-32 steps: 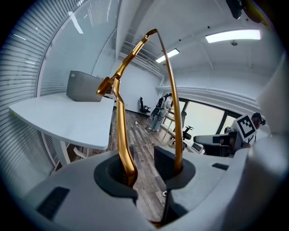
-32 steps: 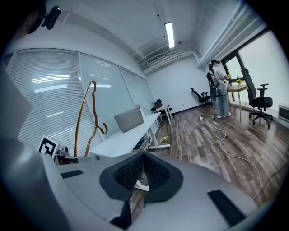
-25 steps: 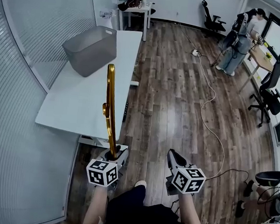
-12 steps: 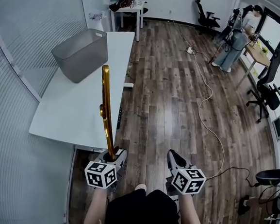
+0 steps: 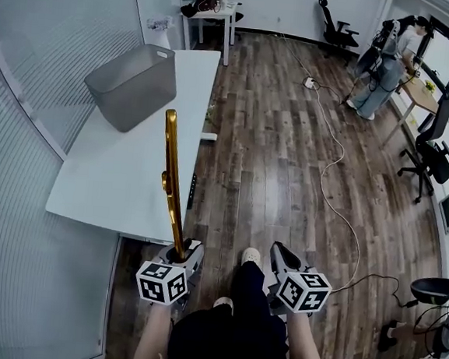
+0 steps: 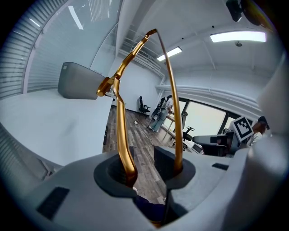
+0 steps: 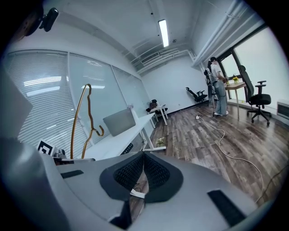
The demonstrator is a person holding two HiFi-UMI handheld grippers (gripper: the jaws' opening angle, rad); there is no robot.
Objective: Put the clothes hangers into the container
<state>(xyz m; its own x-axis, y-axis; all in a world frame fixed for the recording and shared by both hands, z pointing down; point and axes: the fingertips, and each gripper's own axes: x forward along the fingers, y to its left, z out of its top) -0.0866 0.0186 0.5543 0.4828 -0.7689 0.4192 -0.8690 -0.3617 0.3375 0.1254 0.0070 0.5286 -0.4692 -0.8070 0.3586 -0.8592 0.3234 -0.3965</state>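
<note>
— Hanger first: where is it?

— My left gripper (image 5: pixel 179 251) is pinching the gold metal clothes hanger (image 5: pixel 171 179) low on its frame. It stands up out of the jaws, both of its arms rising past the pads (image 6: pixel 121 171), with its hook turned toward the table side. I hold it just off the near edge of the white table (image 5: pixel 98 191).

— And the bin?

— The grey translucent plastic container (image 5: pixel 131 84) sits at the far end of that table, well apart from the hanger.

— Your other tool?

— My right gripper (image 5: pixel 279 254) has its jaws pressed together with nothing between them. It is beside the left one, above the wood-plank floor (image 5: pixel 288 165).
</note>
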